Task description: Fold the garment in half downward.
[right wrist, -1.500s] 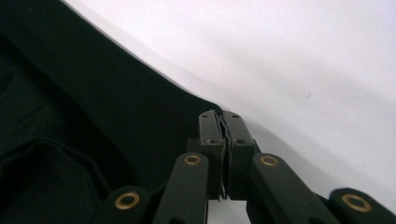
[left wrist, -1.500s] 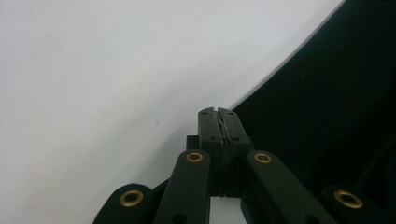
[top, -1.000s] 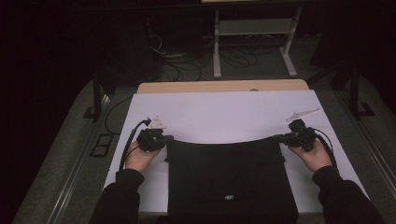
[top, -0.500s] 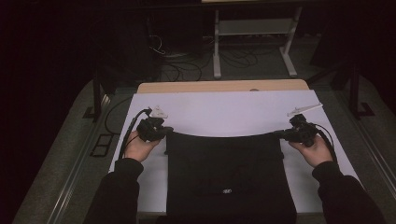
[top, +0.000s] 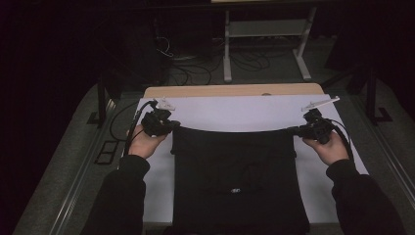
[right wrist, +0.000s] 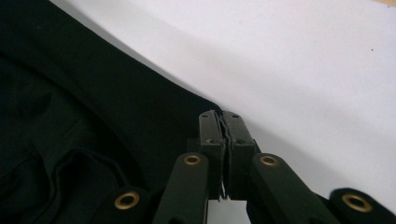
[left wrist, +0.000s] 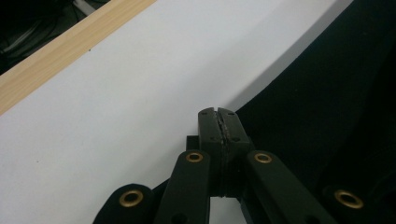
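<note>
Lying on white table cover (top: 235, 115), black garment (top: 235, 171), dark room

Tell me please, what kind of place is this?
Probably a lab or recording workspace, not a home: a table covered with a plain white sheet, loose cables on the floor behind, and a metal stand in a dark room.

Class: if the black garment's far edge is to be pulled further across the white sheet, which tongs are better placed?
Neither alone. The left tongs and right tongs are each shut on a far corner of the black garment, so probably both together.
</note>
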Tool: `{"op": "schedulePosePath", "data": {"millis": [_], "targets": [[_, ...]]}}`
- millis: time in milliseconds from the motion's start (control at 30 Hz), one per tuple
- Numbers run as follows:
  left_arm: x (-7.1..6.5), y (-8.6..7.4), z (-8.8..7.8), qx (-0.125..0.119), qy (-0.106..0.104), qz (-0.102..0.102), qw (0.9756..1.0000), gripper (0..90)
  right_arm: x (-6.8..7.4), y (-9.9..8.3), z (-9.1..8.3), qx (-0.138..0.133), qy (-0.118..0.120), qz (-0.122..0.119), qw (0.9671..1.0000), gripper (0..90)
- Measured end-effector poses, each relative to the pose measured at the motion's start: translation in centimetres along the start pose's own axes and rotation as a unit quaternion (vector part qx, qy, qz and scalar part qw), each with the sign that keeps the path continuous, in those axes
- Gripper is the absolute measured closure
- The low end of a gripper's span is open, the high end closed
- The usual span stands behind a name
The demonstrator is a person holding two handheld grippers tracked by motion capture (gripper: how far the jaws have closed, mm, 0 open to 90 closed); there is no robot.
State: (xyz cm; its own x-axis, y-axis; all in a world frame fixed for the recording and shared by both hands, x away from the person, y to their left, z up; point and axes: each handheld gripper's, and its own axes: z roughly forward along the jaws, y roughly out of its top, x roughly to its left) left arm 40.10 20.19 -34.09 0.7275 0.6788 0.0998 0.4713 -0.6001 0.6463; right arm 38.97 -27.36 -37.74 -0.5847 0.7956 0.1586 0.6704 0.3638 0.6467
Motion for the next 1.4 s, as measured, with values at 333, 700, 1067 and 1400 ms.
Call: {"op": "schedulePosePath", "data": {"millis": [333,700,1067,1400], "targets": [[1.8,1.1,1.4,0.009,0.0,-0.025,0.9996,88.8,-0.7,1.5,0.3,-0.001,-0.012,0.009,0.9999,86.7],[3.9,3.5,1.2,-0.003,0.012,-0.028,0.9995,88.7,-2.1,3.9,0.6,-0.007,-0.023,0.021,0.9995,86.6],[5.0,4.4,0.6,-0.015,0.027,-0.043,0.9986,88.7,-3.3,6.6,0.2,-0.033,-0.023,0.022,0.9989,86.5],[5.5,5.9,0.2,-0.024,0.039,-0.037,0.9983,88.7,-3.5,8.3,-0.1,-0.036,-0.04,0.012,0.9985,86.4]]}}
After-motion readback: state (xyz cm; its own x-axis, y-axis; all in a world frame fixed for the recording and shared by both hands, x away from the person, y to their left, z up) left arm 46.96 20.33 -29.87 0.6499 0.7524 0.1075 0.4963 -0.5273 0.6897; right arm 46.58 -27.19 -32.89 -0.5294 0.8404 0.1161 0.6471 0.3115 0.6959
